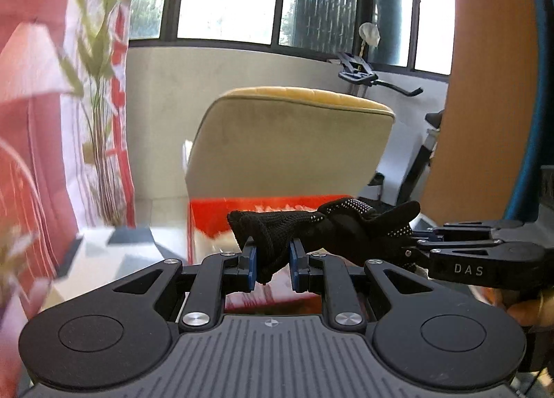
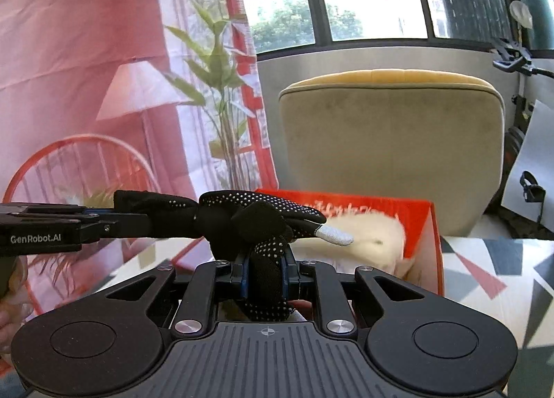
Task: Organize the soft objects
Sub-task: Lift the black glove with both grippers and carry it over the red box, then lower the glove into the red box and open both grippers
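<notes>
Both grippers pinch the black glove (image 1: 325,225), left gripper (image 1: 273,261) on its cuff, right gripper (image 2: 265,277) at its fingers, stretched above the red box (image 2: 420,225) just ahead; uneven release could drop it outside.

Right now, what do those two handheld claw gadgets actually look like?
Both are matte black plastic. The left gripper and right gripper have angular linkage arms, silver screws, blue finger pads, round discs and a ribbed grey base. White lettering shows on their sides: "GenRobot.AI" on the left, "DAS" on the right.
</notes>
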Demonstrator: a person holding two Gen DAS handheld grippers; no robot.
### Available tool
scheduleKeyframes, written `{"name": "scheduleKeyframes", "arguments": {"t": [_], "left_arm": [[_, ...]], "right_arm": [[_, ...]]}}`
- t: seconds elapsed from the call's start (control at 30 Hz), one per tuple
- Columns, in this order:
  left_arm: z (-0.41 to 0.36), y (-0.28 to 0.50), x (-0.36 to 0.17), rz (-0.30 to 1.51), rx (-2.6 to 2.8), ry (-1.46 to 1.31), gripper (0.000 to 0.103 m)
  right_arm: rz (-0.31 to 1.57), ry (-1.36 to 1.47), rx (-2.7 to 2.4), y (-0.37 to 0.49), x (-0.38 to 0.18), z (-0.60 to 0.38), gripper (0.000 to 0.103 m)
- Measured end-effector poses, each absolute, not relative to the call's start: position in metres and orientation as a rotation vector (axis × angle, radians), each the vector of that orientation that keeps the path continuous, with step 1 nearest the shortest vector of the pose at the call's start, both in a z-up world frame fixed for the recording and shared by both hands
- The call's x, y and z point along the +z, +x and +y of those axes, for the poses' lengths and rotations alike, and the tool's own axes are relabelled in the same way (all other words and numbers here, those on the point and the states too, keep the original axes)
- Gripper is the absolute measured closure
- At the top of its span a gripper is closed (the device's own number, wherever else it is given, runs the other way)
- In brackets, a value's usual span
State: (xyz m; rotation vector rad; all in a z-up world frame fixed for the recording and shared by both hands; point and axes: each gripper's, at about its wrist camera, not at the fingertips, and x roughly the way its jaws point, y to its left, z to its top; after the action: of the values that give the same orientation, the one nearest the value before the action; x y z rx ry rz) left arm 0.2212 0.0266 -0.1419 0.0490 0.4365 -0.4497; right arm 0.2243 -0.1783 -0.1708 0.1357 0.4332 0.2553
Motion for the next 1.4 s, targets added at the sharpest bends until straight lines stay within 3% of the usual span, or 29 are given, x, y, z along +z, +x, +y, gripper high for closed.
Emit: {"name": "scheduleKeyframes", "arguments": {"t": [0.57,1.0,1.1,1.17,1.27,1.33,1.4], "left_arm": [[-0.002,0.360,-0.186,0.648,-0.407,0.077,0.084],[-0.005,0.386,-0.217,0.719,-0.381,0.139,0.080],[-0.007,0.382,-0.212,0.711,-0.390,0.141,0.071],[-0.005,0.378,-0.207,0.687,-0.379,0.145,0.053],[0.000,0.368,-0.197,0.614,-0.357,0.163,0.040],[0.005,0.361,-0.191,0.584,-0.346,0.165,0.034],[0.013,0.353,-0.185,0.562,-0.341,0.149,0.026]], "right_arm": [[0.634,0.075,0.206,0.367,-0.213,-0.194,0.088],[0.794,0.039,0.159,0.397,-0.242,-0.184,0.087],[0.818,0.049,0.137,0.401,-0.243,-0.183,0.086],[0.823,0.053,0.118,0.400,-0.242,-0.186,0.081],[0.779,0.034,0.094,0.392,-0.240,-0.185,0.072],[0.768,0.004,0.073,0.384,-0.239,-0.185,0.062],[0.734,-0.018,0.057,0.374,-0.237,-0.186,0.041]]}}
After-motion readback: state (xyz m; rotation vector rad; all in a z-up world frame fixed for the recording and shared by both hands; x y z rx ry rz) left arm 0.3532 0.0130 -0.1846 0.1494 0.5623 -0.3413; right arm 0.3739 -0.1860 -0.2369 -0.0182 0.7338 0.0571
